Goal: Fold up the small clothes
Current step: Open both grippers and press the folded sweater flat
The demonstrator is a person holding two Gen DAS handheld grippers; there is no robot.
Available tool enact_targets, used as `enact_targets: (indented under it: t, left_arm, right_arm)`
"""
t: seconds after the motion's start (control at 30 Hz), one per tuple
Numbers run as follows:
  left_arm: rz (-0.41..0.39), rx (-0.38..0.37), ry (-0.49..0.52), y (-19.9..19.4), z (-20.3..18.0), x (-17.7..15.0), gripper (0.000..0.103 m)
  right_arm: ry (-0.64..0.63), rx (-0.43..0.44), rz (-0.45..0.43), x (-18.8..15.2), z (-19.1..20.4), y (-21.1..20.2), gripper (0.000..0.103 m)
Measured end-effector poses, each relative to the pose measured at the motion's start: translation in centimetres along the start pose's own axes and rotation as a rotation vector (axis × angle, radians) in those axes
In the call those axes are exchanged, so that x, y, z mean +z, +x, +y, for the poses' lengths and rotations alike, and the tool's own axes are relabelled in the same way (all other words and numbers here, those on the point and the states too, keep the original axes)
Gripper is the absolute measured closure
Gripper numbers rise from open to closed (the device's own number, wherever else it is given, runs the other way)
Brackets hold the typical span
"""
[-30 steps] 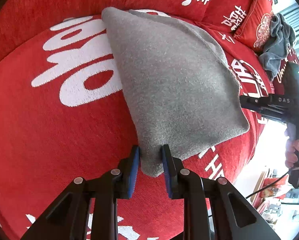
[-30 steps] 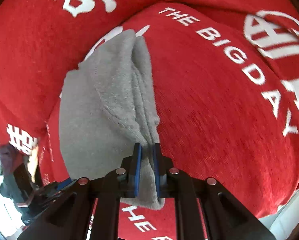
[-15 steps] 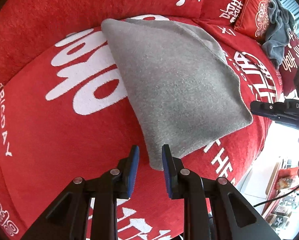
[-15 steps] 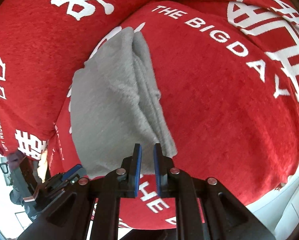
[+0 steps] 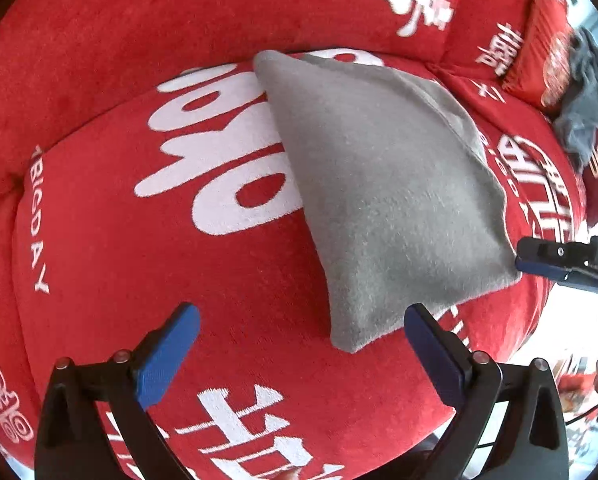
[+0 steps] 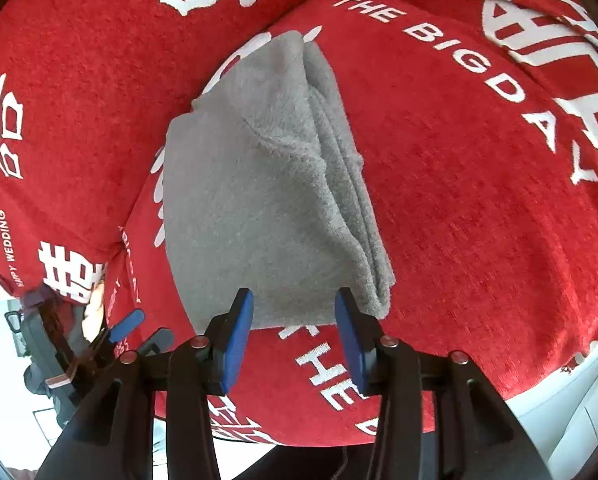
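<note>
A folded grey fleece garment (image 5: 383, 196) lies flat on the red sofa seat (image 5: 179, 260). It also shows in the right wrist view (image 6: 259, 200), with its layered edges stacked on the right side. My left gripper (image 5: 299, 344) is open and empty, its blue pads just short of the garment's near corner. My right gripper (image 6: 295, 320) is open and empty at the garment's near edge. The right gripper also shows in the left wrist view (image 5: 559, 264), at the garment's right corner.
The sofa cover is red with white lettering. A red cushion (image 5: 547, 40) leans at the back right with a dark grey crumpled garment (image 5: 587, 92) beside it. The seat's front edge (image 6: 539, 384) drops to a pale floor. The left gripper shows at lower left (image 6: 127, 328).
Both grippers let go of the grey garment, drew back from it and opened wide. The garment now lies flat on the seat.
</note>
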State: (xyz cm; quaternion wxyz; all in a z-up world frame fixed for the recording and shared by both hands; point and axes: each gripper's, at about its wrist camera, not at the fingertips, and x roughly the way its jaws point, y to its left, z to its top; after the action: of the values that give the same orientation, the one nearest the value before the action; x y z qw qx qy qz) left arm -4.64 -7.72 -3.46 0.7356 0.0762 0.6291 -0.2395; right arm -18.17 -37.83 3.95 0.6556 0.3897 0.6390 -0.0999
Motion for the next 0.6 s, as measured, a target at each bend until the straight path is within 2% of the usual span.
enact_targets:
  t: [0.17,0.3,0.47,0.6]
  left_arm:
    - [0.046,-0.033,-0.081,1.2,1.0,1.1,0.001]
    - [0.094,-0.132,-0.123,2.0,0.8,1.9,0.001]
    - [0.085,-0.130,-0.159,2.4,0.4,3.5,0.001]
    - [0.074,-0.116,-0.190,3.3,0.2,4.8,0.001]
  right_arm:
    - [-0.009,0.016,0.022,2.0,0.1,-0.3,0.048]
    - [-0.031,0.041,0.026,4.3,0.1,-0.8,0.043]
    - [-0.065,0.044,0.039,7.8,0.1,-0.6,0.042]
    - [-0.062,0.084,0.051,11.3,0.0,0.4,0.042]
